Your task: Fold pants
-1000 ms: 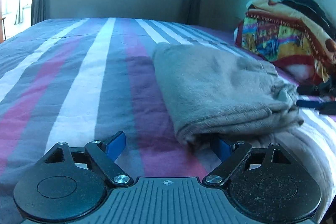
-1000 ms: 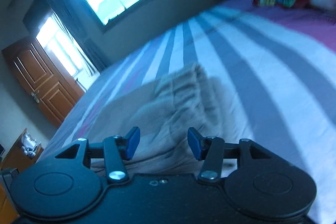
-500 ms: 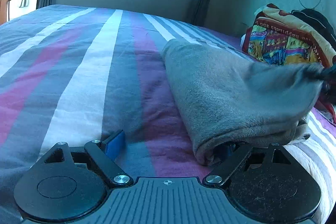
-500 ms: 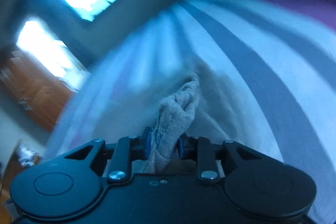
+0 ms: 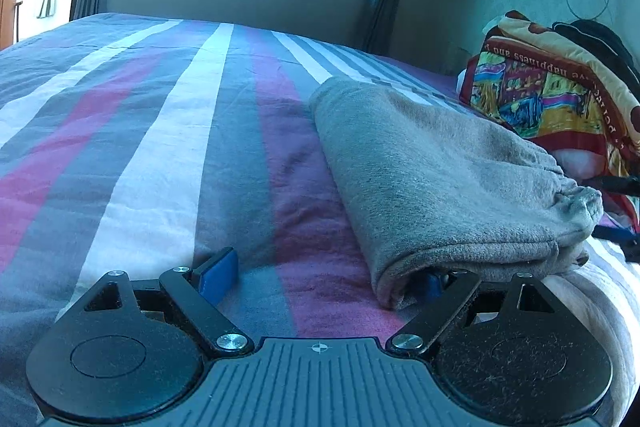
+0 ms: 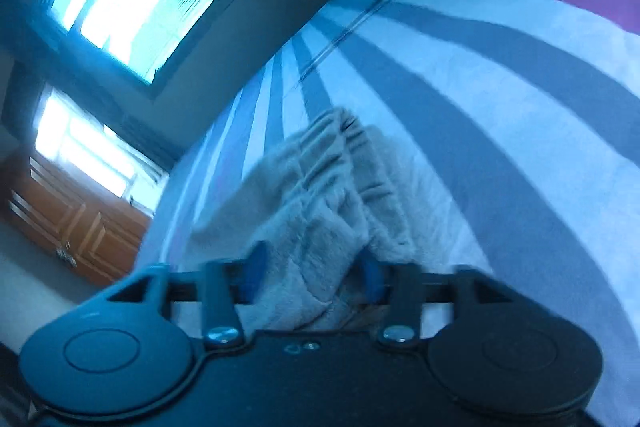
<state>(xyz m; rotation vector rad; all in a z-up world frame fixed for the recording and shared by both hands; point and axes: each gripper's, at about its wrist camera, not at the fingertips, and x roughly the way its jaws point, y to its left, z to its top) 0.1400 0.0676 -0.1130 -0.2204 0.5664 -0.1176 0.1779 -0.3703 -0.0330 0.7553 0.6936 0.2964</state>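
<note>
Final tidy of folded pants (image 5: 432,179) judged in hand. Left gripper (image 5: 326,277) spread wide, nothing held. Right gripper (image 6: 312,273) parted around waistband (image 6: 320,187) — unclamped. Next: squaring of edges required.

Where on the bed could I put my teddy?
The wide striped bedsheet left of the folded grey pants, reaching toward the window wall, is bare. The right side is crowded: the colourful printed blanket sits just behind the pants.
</note>
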